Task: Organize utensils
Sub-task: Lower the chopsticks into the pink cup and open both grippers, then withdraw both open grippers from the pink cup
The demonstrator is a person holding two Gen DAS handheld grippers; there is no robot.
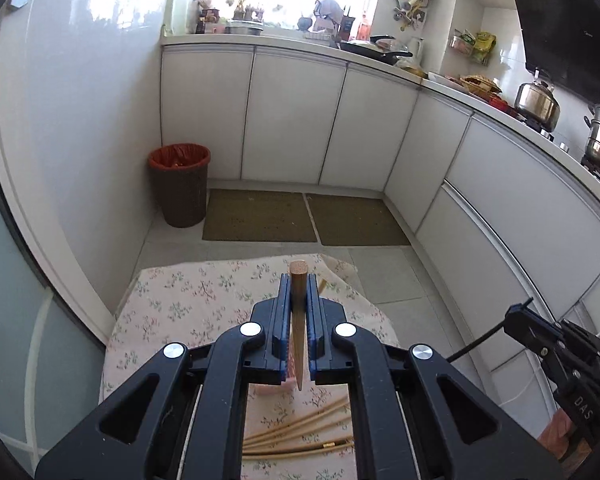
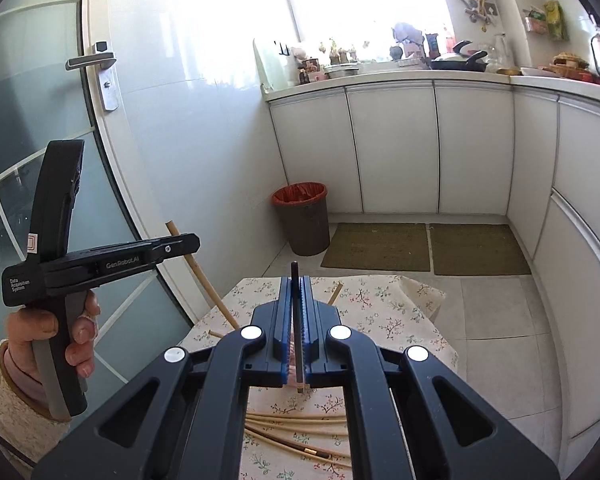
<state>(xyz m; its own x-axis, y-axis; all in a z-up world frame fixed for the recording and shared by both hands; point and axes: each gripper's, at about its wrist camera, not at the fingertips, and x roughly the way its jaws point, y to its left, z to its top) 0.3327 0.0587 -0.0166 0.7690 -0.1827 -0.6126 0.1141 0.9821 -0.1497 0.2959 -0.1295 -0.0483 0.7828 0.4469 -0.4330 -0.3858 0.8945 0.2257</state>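
Item: one light wooden chopstick (image 1: 299,316), clamped in the left tongs (image 1: 299,280), lifted clear above the floral-cloth tabletop (image 1: 188,300). Item: one dark chopstick (image 2: 297,320), pinched edge-on in the right tongs (image 2: 297,280), jaws nearly closed. Loose chopsticks (image 1: 300,436) remain fanned on the cloth below. Risk, judged: each stick is held at a single narrow point and may pivot or slide out if tilted, dropping to the floor.

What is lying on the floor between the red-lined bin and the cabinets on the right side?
Two brown floor mats, side by side, fill the floor between the bin and the cabinets, as both wrist views show.
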